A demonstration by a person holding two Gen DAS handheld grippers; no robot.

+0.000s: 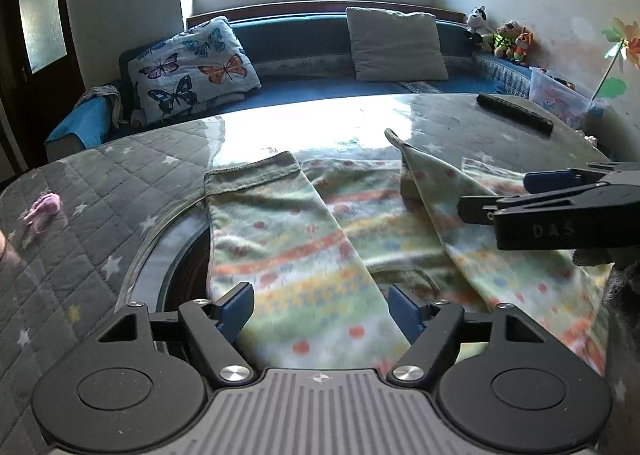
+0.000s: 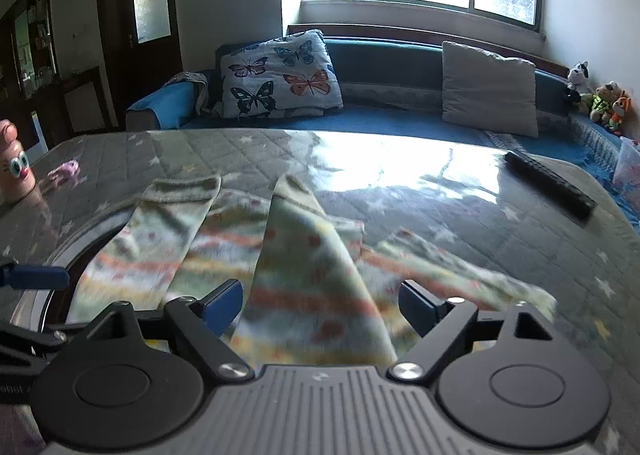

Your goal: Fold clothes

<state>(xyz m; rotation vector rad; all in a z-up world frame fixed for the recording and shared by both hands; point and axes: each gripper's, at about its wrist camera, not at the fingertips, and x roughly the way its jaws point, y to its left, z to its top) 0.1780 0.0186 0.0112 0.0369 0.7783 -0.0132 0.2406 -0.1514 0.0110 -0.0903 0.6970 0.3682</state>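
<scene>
A pale green garment point(image 1: 304, 255) with coloured stripes and dots lies spread on the table point(image 1: 100, 191), which has a grey quilted star cover. One long hemmed part point(image 1: 252, 175) reaches away from my left gripper point(image 1: 320, 311). That gripper is open, its blue pads on either side of this part. A second part point(image 2: 304, 255) rises in a fold and runs between the wide-open jaws of my right gripper point(image 2: 322, 305). In the left wrist view the right gripper point(image 1: 494, 193) comes in from the right, above the cloth. A blue pad point(image 2: 36, 278) of the left gripper shows at the right wrist view's left edge.
A black remote point(image 1: 516, 117) lies at the table's far right. A small pink item point(image 1: 44, 207) sits at the left, near a toy with an eye point(image 2: 14, 171). Beyond the table a blue sofa point(image 1: 320, 87) holds a butterfly cushion point(image 1: 192, 67). A plastic box point(image 1: 560, 95) stands at the right.
</scene>
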